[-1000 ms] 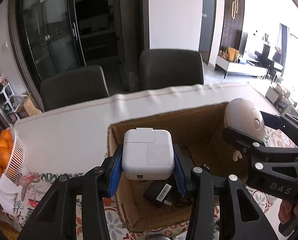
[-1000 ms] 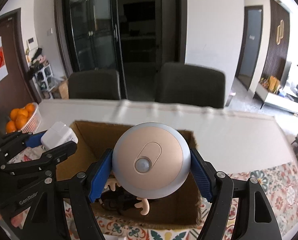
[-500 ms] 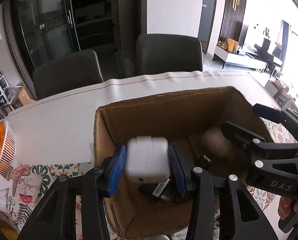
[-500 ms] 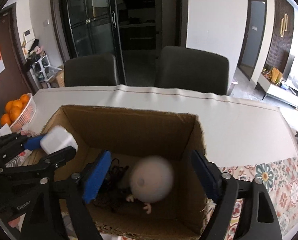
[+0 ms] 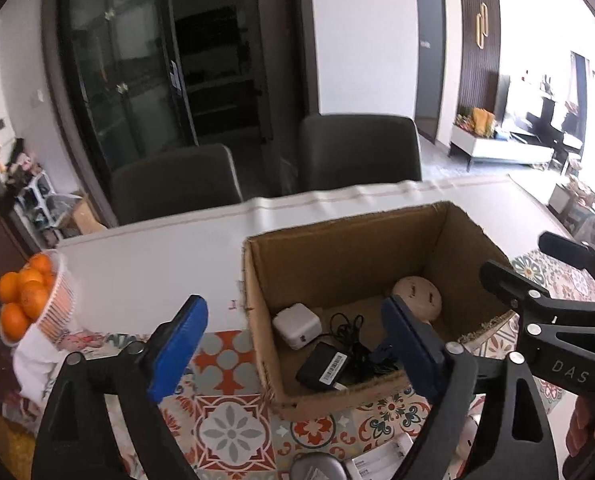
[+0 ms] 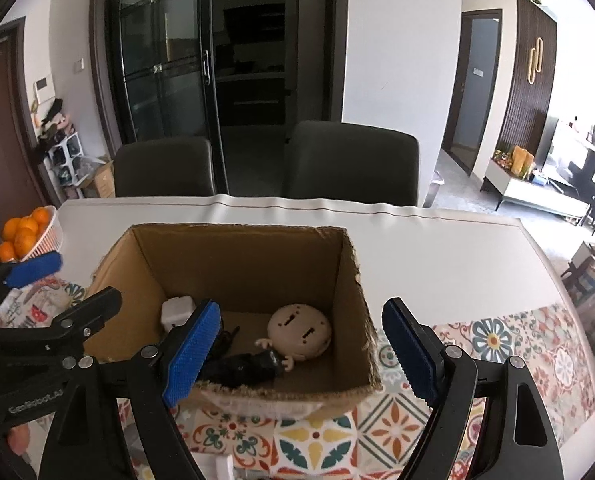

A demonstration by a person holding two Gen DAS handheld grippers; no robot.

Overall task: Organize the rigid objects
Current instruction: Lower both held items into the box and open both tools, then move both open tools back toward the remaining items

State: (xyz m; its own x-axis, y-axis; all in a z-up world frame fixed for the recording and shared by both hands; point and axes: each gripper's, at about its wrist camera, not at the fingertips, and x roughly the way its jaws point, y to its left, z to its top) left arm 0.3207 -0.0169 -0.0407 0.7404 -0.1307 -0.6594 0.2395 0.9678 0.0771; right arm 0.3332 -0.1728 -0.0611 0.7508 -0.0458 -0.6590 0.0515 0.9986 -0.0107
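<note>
Left wrist view: left hand-held gripper (image 5: 293,344) spread wide, jaws opening, blue pads bare, nothing gripped. Cardboard box (image 5: 337,252) open-topped on the worktop (image 5: 145,264), partly on white cloth, partly on patterned tile-print mat (image 5: 225,420). Inside, on the box floor: white square charger (image 5: 297,325) at the left near the left wall; black adapter with a barcode label (image 5: 324,365) in front of it, toward the near wall; tangled black cable (image 5: 353,336) beside both; round beige toy (image 5: 416,294) toward the right, back face up, apart from the charger. Right hand-held gripper (image 5: 533,268) seen at the right edge above the box's right wall, empty. Basket of oranges (image 5: 37,300) at the left edge of the worktop, fruit piled above the rim. Small items at the bottom edge, too cropped to identify. Right wrist view: right hand-held gripper (image 6: 301,350) parted wide, pads either side of the near right corner of the box (image 6: 237,248), nothing between them but the box itself, no contact seen. Contents again: charger (image 6: 177,310) at the back left, toy (image 6: 299,330) centre-right with small limbs showing at its lower edge, black adapter and cable (image 6: 241,366) along the near wall. Left hand-held gripper (image 6: 69,280) at the left, outside the box, empty. Oranges (image 6: 21,236) far left, well apart from the box.
</note>
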